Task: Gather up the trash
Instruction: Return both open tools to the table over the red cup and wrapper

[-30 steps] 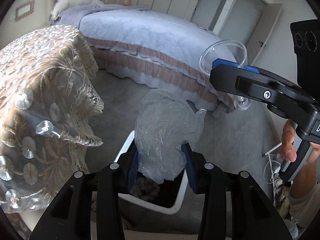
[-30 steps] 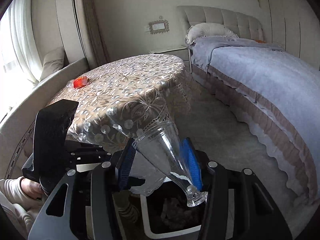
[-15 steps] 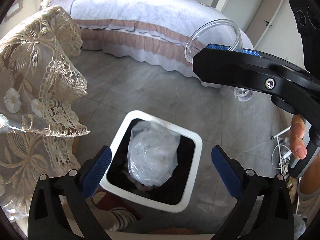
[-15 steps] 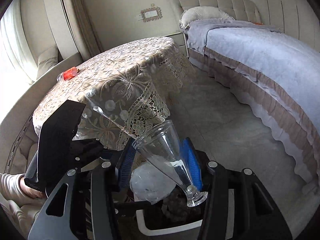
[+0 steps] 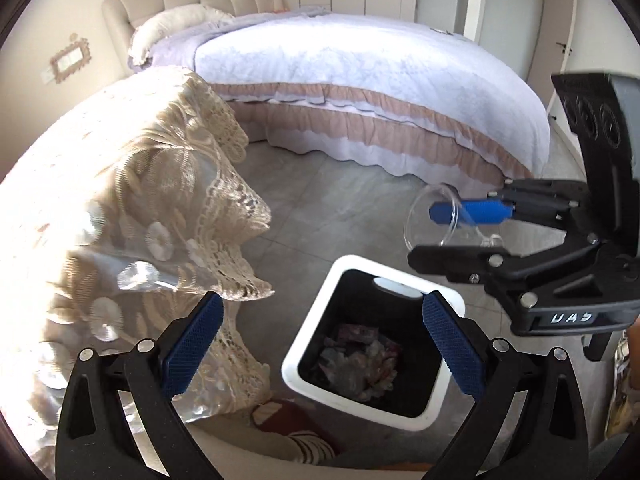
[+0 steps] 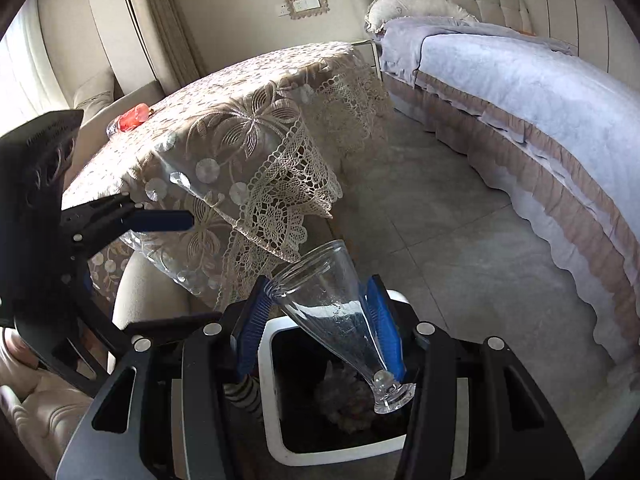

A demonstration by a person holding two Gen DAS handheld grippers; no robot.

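My left gripper [image 5: 320,300] stands wide open above the white-rimmed black bin [image 5: 362,402], with nothing between its blue pads. A crumpled clear plastic bag [image 5: 348,372] lies inside the bin on other trash. My right gripper [image 6: 320,284] is shut on a tall clear footed cup [image 6: 328,312], which is tilted with its mouth up and to the left and its foot over the bin [image 6: 332,458]. In the left wrist view the right gripper [image 5: 422,234] and the cup [image 5: 432,216] hang just beyond the bin's far right corner. One left finger pad [image 6: 160,220] shows at the left of the right wrist view.
A table under a lace cloth [image 6: 240,140] overhangs close to the left of the bin, with a red-labelled clear bottle [image 6: 130,120] lying on it. A bed [image 6: 520,100] fills the right side across grey floor tiles. A striped sock [image 5: 308,444] shows beside the bin.
My left gripper opened and the plastic bag dropped from it into the bin. My right gripper sank toward the bin with the cup still in it.
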